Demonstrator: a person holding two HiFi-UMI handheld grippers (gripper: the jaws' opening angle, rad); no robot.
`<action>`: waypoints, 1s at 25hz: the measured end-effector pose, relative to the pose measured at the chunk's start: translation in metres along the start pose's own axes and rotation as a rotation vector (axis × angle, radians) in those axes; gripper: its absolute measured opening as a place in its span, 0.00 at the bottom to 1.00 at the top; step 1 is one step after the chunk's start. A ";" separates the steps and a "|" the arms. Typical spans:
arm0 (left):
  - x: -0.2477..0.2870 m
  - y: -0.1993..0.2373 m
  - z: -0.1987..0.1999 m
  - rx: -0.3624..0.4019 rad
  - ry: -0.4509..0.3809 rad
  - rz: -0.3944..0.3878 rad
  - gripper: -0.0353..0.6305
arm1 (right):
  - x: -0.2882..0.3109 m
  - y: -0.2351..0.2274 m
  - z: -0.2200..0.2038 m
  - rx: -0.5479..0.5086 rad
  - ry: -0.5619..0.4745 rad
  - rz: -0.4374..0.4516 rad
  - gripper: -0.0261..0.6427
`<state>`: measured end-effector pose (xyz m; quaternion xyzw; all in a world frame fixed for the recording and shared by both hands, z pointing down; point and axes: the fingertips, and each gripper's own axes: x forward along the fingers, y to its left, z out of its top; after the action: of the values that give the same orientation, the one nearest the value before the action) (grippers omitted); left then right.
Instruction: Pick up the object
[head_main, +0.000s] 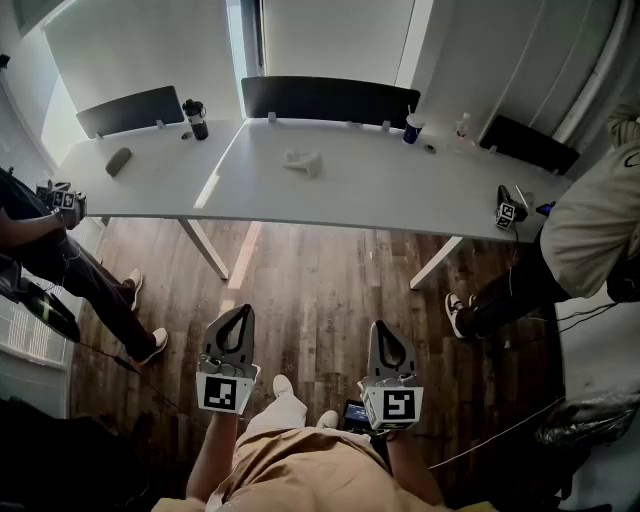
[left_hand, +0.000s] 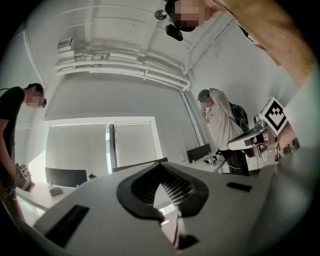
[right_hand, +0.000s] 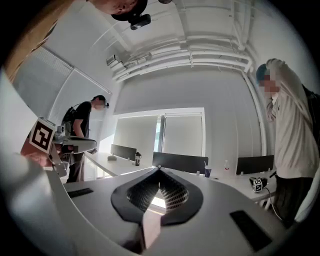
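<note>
Office, wood floor (head_main: 320, 290), long white counter (head_main: 380, 195) on the far side. Left gripper (head_main: 241, 310) and right gripper (head_main: 385, 326) are held low over the floor, side by side, both pointing at the counter. Jaws on both clenched tip to tip, nothing between them. Pale object (head_main: 302, 161) lies on the counter, well ahead of the jaws, roughly between them. Dark bottle (head_main: 195, 119) beyond and left of the left jaws, cup (head_main: 413, 128) beyond the right jaws.
</note>
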<state>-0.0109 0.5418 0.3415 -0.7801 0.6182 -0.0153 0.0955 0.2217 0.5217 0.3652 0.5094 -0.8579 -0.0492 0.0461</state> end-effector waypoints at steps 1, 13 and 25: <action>0.000 0.007 -0.003 0.002 0.007 -0.001 0.06 | 0.006 0.006 0.002 0.008 -0.001 0.002 0.05; 0.031 0.085 -0.033 -0.039 0.048 -0.034 0.06 | 0.093 0.041 0.011 0.073 0.035 -0.047 0.05; 0.095 0.112 -0.058 -0.055 0.080 -0.024 0.06 | 0.145 0.016 -0.014 0.078 0.095 -0.036 0.05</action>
<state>-0.1043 0.4186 0.3706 -0.7885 0.6123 -0.0307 0.0491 0.1407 0.4009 0.3856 0.5279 -0.8467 0.0076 0.0660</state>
